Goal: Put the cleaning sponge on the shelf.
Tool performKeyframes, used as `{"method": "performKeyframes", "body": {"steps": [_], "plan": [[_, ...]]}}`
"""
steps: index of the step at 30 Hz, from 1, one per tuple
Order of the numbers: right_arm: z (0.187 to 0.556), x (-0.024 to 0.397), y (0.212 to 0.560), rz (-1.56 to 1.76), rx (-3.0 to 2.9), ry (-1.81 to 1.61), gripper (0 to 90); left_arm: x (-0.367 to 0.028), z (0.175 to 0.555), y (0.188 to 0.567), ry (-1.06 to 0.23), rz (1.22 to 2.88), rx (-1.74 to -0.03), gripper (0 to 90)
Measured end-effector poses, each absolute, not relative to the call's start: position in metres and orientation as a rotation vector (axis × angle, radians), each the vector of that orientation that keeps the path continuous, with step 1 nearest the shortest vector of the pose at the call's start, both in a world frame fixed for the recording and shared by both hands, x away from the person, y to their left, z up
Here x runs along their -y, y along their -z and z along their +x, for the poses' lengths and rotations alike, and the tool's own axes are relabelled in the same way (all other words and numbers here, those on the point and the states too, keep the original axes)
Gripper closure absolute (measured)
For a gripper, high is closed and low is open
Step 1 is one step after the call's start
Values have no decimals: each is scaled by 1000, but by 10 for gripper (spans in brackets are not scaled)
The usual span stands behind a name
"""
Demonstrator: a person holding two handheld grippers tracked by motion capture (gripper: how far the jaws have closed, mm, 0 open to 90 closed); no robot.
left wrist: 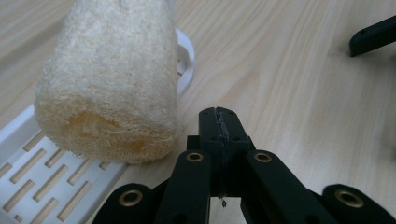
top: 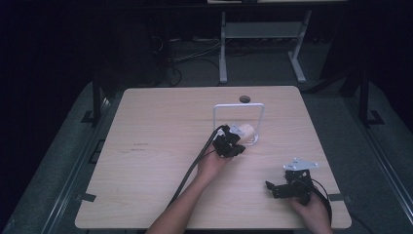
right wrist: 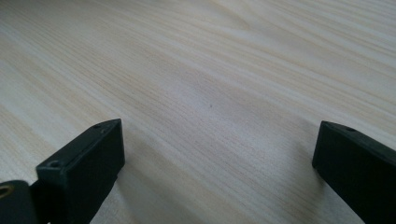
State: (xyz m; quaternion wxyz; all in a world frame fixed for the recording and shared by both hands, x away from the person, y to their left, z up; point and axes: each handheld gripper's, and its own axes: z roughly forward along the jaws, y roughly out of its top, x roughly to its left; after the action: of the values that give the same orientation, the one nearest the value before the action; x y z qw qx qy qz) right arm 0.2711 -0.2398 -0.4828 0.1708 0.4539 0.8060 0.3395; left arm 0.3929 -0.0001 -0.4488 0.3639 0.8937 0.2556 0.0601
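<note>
Counter: I am looking down on one pale wood-grain rectangular counter (top: 160,146), the biggest thing here, with a round dark hole near its far edge.
Rack: one white slotted plastic tray (left wrist: 42,182) with a tall white wire loop (top: 238,105) is sitting right of the counter's centre.
Sponge: one cream, fibrous, cylinder-shaped loofah (left wrist: 109,79) is lying on its side on the tray, one end hanging over the rim towards my left claw.
Handling: I am judging it light, springy and rough, not slippery, not fragile; it should squash a little under pressure. I would be taking it across the middle of the cylinder, one jaw on each long side.
Left claw: my left claw (left wrist: 218,126) is sitting just beside the loofah, its black jaws pressed together on nothing.
Right claw: my right claw (right wrist: 215,154) is resting low over bare wood near the front right corner, well apart from the tray, jaws spread wide and empty.
Count: one counter, one tray, one loofah, two claws.
</note>
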Motion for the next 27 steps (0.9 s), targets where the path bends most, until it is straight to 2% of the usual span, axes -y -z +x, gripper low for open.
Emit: {"method": "performKeyframes", "body": {"steps": [27], "plan": [[271, 240, 483, 1288, -2289, -962, 20, -26, 409, 450, -233, 2320, -736, 898]]}}
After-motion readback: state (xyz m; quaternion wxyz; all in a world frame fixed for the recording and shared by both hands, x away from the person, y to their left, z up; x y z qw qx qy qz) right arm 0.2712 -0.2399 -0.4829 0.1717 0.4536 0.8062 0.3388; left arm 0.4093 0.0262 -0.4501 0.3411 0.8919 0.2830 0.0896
